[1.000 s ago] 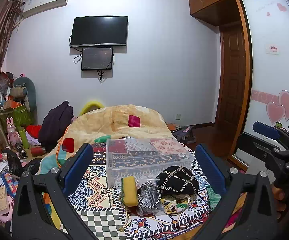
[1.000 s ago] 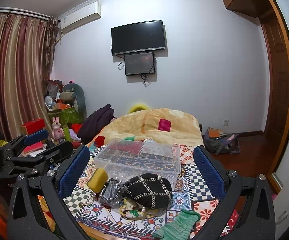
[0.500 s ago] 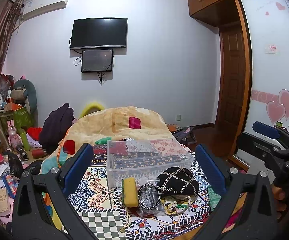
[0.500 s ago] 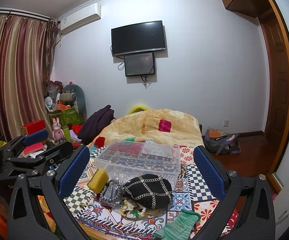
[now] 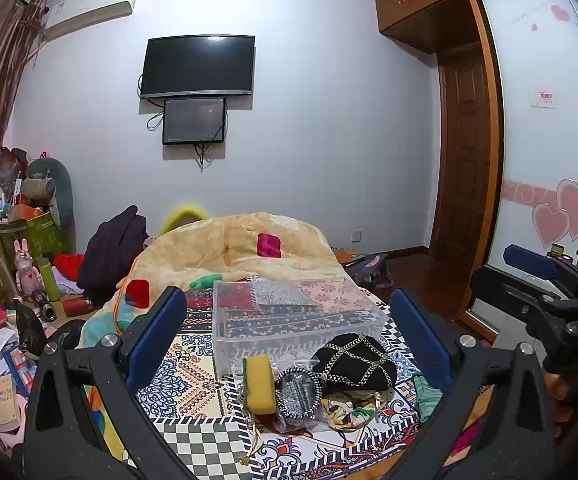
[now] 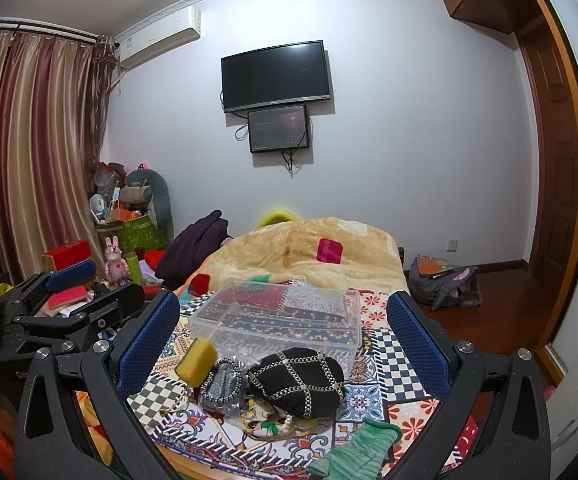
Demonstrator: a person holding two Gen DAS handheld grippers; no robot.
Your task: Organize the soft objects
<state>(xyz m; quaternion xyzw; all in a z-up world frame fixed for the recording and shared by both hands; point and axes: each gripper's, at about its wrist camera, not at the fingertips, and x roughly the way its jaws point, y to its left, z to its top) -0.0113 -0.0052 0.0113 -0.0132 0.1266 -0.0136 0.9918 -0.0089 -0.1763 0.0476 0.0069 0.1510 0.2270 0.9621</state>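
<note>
Both handheld grippers hang wide open and empty above a cluttered bedroom table, and almost nothing has changed over the last second: the left gripper (image 5: 289, 332) has only drifted slightly, the right gripper (image 6: 283, 332) barely at all, and nothing on the patterned cloth (image 5: 193, 376) has shifted. The clear plastic bin (image 5: 293, 316) stands empty behind the pile of soft things. In that pile a yellow sponge (image 5: 260, 384) stands on end just beside a sparkly silver pouch (image 5: 299, 392), which touches a black chain-trimmed hat (image 5: 355, 362) resting over a printed fabric scrap (image 6: 269, 420). A green knitted glove (image 6: 355, 450) lies apart near the table's front edge. The sorting appears not yet begun; the pause suggests the person is picking a first item, likely the sponge or hat.
</note>
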